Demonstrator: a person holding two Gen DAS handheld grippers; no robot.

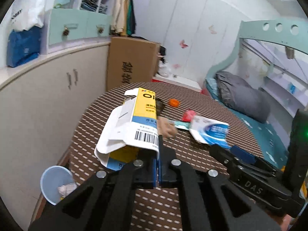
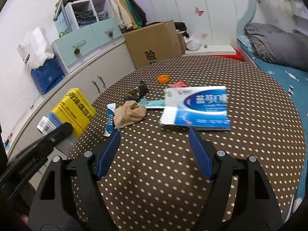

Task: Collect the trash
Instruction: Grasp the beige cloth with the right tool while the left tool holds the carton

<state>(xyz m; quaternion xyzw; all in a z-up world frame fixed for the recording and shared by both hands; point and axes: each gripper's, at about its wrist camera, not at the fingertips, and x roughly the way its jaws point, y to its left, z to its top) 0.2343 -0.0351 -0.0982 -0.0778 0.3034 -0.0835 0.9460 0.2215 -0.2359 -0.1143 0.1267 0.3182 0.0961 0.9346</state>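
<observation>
Left gripper (image 1: pixel 158 170) clenched on flattened yellow-white cardboard carton (image 1: pixel 132 123) at lower edge — light, crushable, floppy flaps. Right gripper (image 2: pixel 155 150) released — blue-white flat box (image 2: pixel 198 108) ahead: take by edge.

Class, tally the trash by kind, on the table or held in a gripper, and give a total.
Cardboard cartons: 2 (yellow carton, blue-and-white carton)
Tubes: 1
Beige cloth wads: 1
Orange caps: 1
Red wrappers: 1
Dark crumpled scraps: 1
Teal packets: 1
Total: 8

table front (image 2: pixel 154 173): free | ahead: blue box (image 2: pixel 198 107), beige wad (image 2: pixel 129 114) (blocking)
</observation>
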